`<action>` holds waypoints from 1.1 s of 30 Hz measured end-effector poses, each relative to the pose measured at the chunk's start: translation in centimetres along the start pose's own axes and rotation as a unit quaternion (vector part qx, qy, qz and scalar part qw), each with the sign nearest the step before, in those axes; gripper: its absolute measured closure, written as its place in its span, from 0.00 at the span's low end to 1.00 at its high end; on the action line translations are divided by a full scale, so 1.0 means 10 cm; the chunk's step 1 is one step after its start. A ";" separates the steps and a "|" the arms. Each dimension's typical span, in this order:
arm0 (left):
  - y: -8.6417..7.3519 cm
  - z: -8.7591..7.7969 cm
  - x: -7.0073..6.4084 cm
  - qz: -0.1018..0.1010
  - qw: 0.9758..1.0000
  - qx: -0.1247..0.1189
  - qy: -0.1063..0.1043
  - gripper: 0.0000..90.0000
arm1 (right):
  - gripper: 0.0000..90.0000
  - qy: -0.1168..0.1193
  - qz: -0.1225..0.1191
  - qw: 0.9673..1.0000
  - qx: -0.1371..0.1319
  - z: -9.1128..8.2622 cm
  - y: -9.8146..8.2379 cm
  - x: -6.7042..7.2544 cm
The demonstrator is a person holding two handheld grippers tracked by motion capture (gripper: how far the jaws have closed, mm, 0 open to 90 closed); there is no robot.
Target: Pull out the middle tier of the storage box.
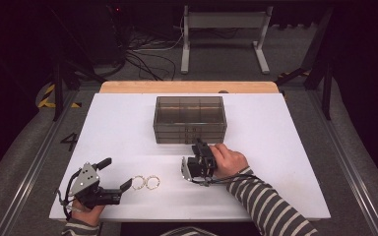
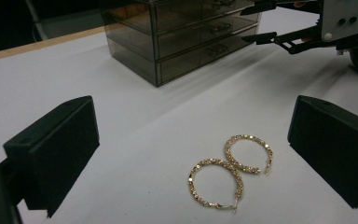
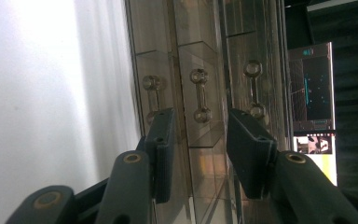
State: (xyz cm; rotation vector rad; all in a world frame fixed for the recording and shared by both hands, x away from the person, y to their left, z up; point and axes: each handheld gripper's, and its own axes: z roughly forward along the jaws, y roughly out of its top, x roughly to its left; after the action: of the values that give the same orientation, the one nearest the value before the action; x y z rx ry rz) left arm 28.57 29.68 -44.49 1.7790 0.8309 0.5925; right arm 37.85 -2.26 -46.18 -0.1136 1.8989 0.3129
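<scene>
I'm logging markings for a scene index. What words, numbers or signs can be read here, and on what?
"4": on the floor left of the table.
Screen behind the drawer box: its text is too small to read.
Nothing legible elsewhere.

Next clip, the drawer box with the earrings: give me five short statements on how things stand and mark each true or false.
1. Two gold hoop earrings lie on the white table. True.
2. The left gripper is clamped on an earring. False: its jaws stand wide open, earrings untouched.
3. The right gripper points at the drawer box. True.
4. A drawer is pulled out. False: all look closed.
5. The right gripper's jaws straddle the middle handle. True.
</scene>
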 end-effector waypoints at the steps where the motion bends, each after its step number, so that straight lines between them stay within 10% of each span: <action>1: 0.00 0.00 0.00 0.000 1.000 -0.001 0.000 0.03 | 0.71 -0.002 0.001 1.000 0.004 0.01 0.00 0.01; 33: 0.00 -0.01 0.02 0.000 1.000 0.001 -0.002 0.03 | 0.84 -0.039 -0.026 0.997 0.059 0.27 0.13 0.07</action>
State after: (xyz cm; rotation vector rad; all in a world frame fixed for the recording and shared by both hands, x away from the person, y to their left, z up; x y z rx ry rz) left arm 28.65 29.88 -44.47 1.7822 0.8291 0.5876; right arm 39.77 -0.27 -47.46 -0.0709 1.8282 0.1668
